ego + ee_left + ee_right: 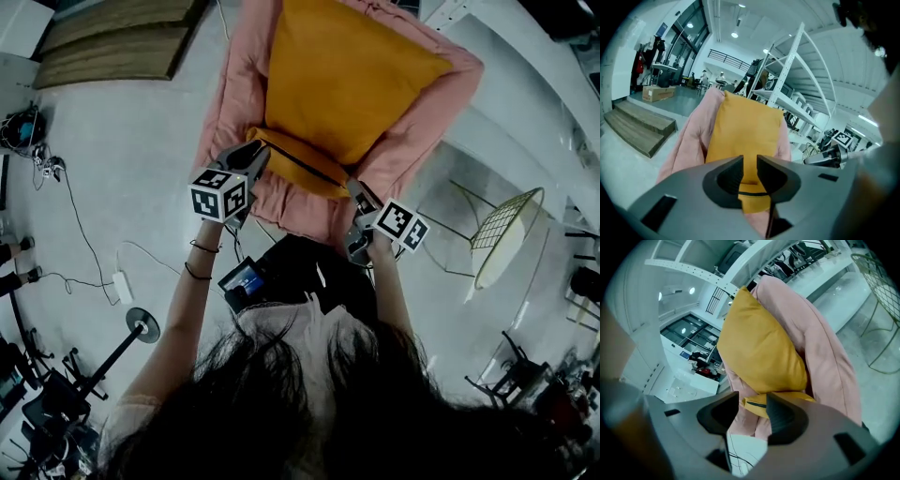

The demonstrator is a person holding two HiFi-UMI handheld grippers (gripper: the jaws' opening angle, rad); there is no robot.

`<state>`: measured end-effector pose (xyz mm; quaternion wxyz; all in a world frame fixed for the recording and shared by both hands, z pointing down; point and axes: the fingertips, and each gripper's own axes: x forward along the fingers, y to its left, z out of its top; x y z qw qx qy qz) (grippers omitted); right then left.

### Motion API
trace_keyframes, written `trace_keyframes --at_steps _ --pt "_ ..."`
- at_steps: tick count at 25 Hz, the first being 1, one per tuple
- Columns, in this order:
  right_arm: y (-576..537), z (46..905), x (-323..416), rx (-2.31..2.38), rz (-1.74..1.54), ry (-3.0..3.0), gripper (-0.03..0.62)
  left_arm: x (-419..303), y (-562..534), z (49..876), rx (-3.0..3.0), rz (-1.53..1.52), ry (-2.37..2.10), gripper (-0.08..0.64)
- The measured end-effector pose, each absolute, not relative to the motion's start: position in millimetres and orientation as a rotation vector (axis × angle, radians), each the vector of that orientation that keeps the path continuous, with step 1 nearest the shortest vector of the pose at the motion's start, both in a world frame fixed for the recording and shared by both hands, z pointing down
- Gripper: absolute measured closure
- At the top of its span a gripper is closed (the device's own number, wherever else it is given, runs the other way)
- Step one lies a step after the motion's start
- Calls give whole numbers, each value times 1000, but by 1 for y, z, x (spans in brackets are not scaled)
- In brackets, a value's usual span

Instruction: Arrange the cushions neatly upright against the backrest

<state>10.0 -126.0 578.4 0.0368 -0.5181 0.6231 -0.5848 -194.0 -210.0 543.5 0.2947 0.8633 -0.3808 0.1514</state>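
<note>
Large yellow cushion (349, 75) upright against backrest of pink chair (427, 141); second yellow cushion (302, 165), black zip, flat on seat; left gripper (257, 152) fingers narrowly apart, empty; right gripper (358, 193) fingers spread, empty.

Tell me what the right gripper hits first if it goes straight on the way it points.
Probably the lower yellow cushion, the zippered one lying on the pink seat: its edge shows between the open jaws of the right gripper. Depth is unclear.

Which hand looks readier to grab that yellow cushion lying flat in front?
Probably the right gripper: its jaws stand wider apart, with the flat cushion's zippered corner right before them. The left gripper's gap looks narrow.
</note>
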Motion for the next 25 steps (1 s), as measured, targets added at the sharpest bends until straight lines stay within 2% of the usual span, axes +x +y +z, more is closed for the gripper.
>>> trace_keyframes --at_steps 13,25 --pt "-118 476 3 -1662 -1379 2346 410 -125 -165 451 2513 285 -925 480" --pt "-91 427 13 -1583 -1130 2655 480 -100 -119 416 2498 200 -1031 480"
